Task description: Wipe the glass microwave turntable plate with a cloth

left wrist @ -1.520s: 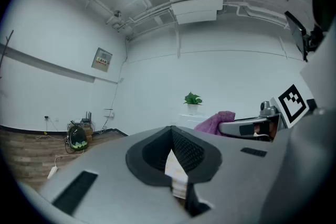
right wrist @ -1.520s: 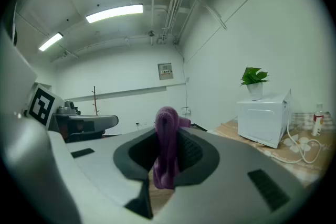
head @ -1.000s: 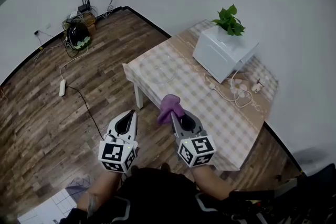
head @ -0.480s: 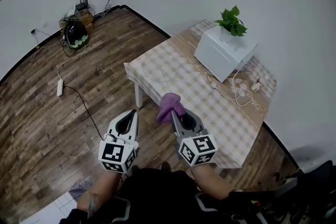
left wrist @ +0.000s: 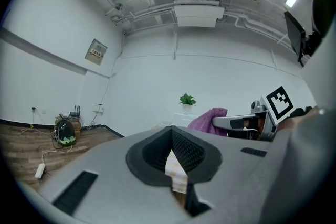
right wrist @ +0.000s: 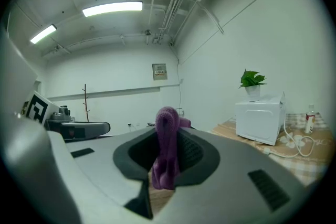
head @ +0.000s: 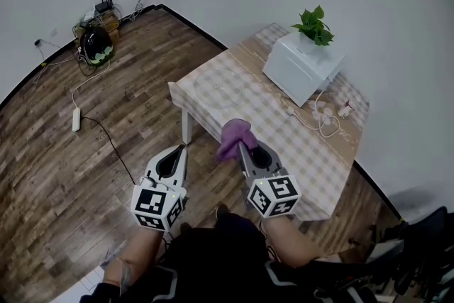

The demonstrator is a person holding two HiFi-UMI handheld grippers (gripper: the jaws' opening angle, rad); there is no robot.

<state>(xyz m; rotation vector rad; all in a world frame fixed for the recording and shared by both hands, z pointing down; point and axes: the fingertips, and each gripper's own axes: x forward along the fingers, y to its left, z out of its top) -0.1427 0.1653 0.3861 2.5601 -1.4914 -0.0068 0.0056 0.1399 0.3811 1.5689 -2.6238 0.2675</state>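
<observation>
The right gripper (head: pixel 241 146) is clenched on a purple cloth (head: pixel 234 136). Its own view shows the cloth (right wrist: pixel 167 140) squeezed upright between the two jaws, bunched below them and bulging out above. This gripper hangs in the air over the near edge of the table (head: pixel 301 155), with the cloth just above that edge. The left gripper (head: pixel 183 148) is held off the table's near-left side, over the wooden floor (head: pixel 57 174). Its jaws are pressed together with nothing between them, as the left gripper view (left wrist: pixel 171 139) shows.

The glass turntable plate (head: pixel 220 90) lies flat on the table's left end, a faint clear circle on the checked tablecloth, well apart from both grippers. On the table's far side stands a white microwave (head: pixel 301 67), with a potted plant (head: pixel 312 25) on top of it. White cables (head: pixel 320 123) lie looped on the table in front of the microwave, towards the table's right end.

Beyond the table's left end, a white power strip (head: pixel 75 119) lies on the floor, and a tangle of cords and a dark round object (head: pixel 93 47) sit in the room's corner.
</observation>
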